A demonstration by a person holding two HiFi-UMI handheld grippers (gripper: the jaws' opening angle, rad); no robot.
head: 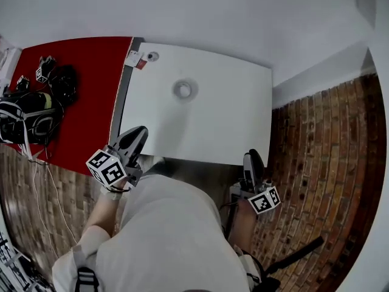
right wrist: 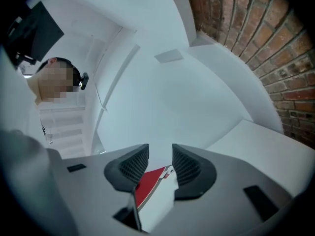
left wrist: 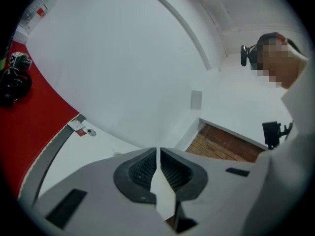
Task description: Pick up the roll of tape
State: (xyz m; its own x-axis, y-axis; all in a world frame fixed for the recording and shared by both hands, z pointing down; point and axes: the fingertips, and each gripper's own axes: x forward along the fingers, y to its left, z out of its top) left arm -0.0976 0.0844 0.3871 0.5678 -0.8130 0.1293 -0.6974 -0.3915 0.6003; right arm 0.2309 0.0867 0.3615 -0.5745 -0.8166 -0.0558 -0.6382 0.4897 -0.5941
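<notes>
A white surface fills the middle of the head view, nearly bare. The roll of tape, pale and ring-shaped, lies flat on it a little above and left of its centre, with open white all round. At the surface's upper left corner sit a small red-and-white tag and a little round grey thing. A grey strip runs down its left edge, and beyond that is a red top with a tangle of black gear at the far left of the frame. A plain white wall is across the top, and a brick-pattern floor shows at the right and lower left.

Both grippers are down at the near edge, well apart from the tape. The left gripper reaches just over the lower left corner of the surface; its fingers are pressed together on nothing. The right gripper hangs just below the surface's lower right edge, its fingers parted with nothing between them.
</notes>
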